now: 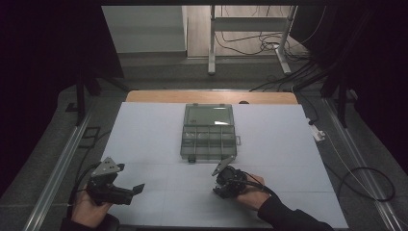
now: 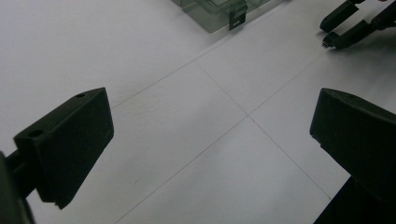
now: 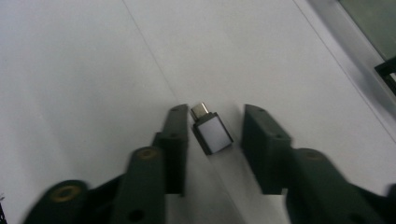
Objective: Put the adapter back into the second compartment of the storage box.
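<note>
A small adapter [image 3: 212, 135] with a white face and a metal plug lies on the white mat [image 1: 154, 139], plug end pointing away. My right gripper [image 3: 215, 114] stands around it with a narrow gap on each side, so neither pad presses on it. In the high view, the right gripper [image 1: 216, 186] is low over the mat just in front of a clear compartment box [image 1: 209, 132]. My left gripper [image 1: 135, 192] rests at the near left, jaws wide open and empty [image 2: 210, 130]. The left gripper view catches the box's corner [image 2: 219, 11] and the right gripper [image 2: 337, 29].
The box sits mid-table with its latch [image 2: 237, 16] on the near side. A small white connector [image 1: 317, 132] lies off the mat's right edge, with a looped cable [image 1: 365, 185] on the floor to the right. Metal rails run along both sides of the table.
</note>
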{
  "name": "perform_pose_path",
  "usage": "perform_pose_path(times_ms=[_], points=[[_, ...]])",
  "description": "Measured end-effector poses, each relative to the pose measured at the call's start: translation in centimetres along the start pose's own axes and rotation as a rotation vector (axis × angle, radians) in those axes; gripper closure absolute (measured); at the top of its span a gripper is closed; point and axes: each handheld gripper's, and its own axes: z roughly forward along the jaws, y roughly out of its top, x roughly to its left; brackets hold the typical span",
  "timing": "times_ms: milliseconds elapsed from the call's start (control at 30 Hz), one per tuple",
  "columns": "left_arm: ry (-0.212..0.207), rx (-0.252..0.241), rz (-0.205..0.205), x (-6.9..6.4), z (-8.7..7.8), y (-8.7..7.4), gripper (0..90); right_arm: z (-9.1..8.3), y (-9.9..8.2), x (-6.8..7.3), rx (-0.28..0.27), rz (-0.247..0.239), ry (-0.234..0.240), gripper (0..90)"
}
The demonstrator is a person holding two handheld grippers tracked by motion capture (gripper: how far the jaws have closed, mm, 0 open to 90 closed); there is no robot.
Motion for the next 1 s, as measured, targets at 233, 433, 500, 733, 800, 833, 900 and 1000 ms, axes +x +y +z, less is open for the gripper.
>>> perform_pose_path(times_ms=[233,433,500,733,800,833,900,1000], points=[[0.001,0.001,0.001,0.0,0.0,0.0,0.2,-0.1,0.0,-0.2,-0.002,0.010,0.004,75.2],[0.000,0.000,0.001,0.0,0.0,0.0,0.2,-0.3,0.0,-0.4,-0.017,0.021,0.000,75.2],[0.000,0.000,0.001,0.0,0.0,0.0,0.2,-0.5,0.0,-0.5,-0.030,0.031,0.005,75.3],[0.001,0.000,0.001,0.0,0.0,0.0,0.2,-1.3,0.1,-0.8,-0.075,0.045,0.019,75.3],[0.001,0.000,0.001,0.0,0.0,0.0,0.2,-1.5,0.2,-1.0,-0.089,0.050,0.025,75.3],[0.001,0.000,0.000,0.0,0.0,0.0,0.2,-1.7,0.2,-1.1,-0.097,0.057,0.025,75.3],[0.000,0.000,0.000,0.0,0.0,0.0,0.2,-1.9,0.2,-1.3,-0.112,0.064,0.027,75.3],[0.000,-0.001,-0.001,0.0,0.0,0.0,0.2,-2.3,0.3,-1.5,-0.133,0.076,0.032,75.3]])
